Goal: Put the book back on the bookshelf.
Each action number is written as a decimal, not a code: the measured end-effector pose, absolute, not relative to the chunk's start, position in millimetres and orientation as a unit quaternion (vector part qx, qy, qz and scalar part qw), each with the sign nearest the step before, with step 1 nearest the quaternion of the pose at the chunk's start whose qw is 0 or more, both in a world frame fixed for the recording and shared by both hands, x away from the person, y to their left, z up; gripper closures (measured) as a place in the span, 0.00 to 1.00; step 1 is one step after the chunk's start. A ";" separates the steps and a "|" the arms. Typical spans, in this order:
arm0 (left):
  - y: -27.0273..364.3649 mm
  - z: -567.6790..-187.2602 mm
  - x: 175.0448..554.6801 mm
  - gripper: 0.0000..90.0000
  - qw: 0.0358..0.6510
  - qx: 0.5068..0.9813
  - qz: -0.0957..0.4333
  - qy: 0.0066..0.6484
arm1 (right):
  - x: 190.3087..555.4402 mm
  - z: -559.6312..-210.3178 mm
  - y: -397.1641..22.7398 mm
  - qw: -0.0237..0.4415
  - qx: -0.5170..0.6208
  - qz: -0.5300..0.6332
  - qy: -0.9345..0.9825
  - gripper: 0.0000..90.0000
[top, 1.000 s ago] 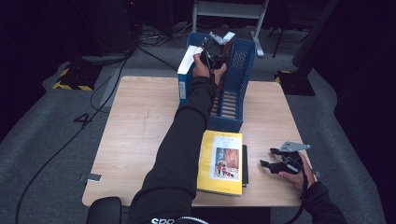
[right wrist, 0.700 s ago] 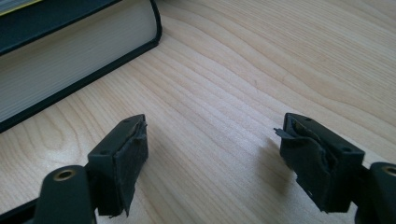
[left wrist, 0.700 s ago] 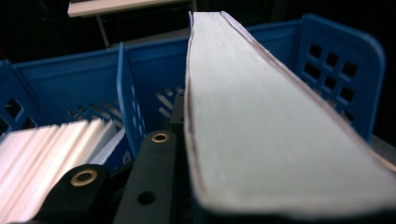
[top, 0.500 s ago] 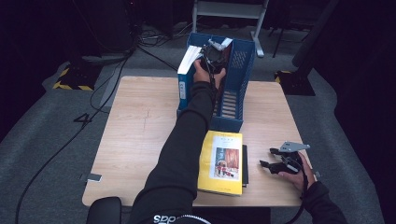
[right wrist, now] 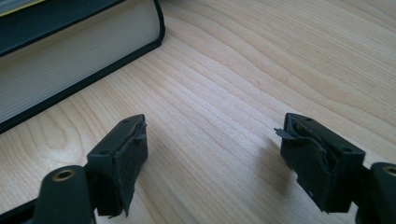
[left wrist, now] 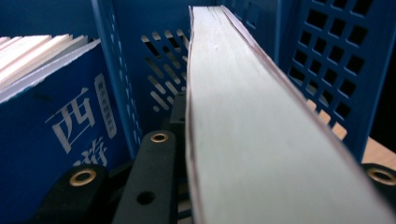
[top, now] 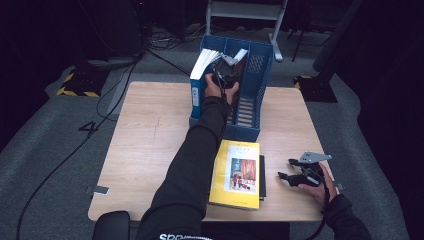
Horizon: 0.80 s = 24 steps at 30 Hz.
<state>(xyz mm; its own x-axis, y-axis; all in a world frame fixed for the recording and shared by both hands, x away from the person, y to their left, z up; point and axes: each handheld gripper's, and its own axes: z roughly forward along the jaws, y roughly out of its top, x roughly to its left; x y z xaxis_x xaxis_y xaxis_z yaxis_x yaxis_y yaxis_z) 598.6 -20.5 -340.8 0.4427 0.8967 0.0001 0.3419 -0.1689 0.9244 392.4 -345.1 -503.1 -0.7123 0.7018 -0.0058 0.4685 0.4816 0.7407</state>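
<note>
From above, my left gripper (top: 226,75) is inside the blue file rack (top: 260,75) at the far side of the table (top: 145,150), beside a blue book (top: 198,82) that stands in the left compartment. My right gripper (top: 300,175) rests near the yellow book (top: 237,172). In the left gripper view, my jaws are clamped on a pale-edged book (left wrist: 252,140), between the rack's walls. In the right gripper view, my jaws stand wide apart over the bare wood, holding nothing, near a dark-covered book (right wrist: 70,60).
</note>
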 end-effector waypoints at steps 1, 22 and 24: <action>-18.3 -340.7 596.5 0.81 0.470 0.710 0.291 0.436 | 392.4 -503.2 -345.0 0.157 0.346 0.374 0.846 0.26; -7.3 -326.9 571.0 0.69 0.413 0.773 0.285 0.387 | 392.3 -503.2 -344.8 0.157 0.347 0.373 0.846 0.26; -7.0 -327.0 573.7 0.70 0.413 0.775 0.279 0.389 | 392.3 -503.1 -344.7 0.157 0.348 0.373 0.846 0.26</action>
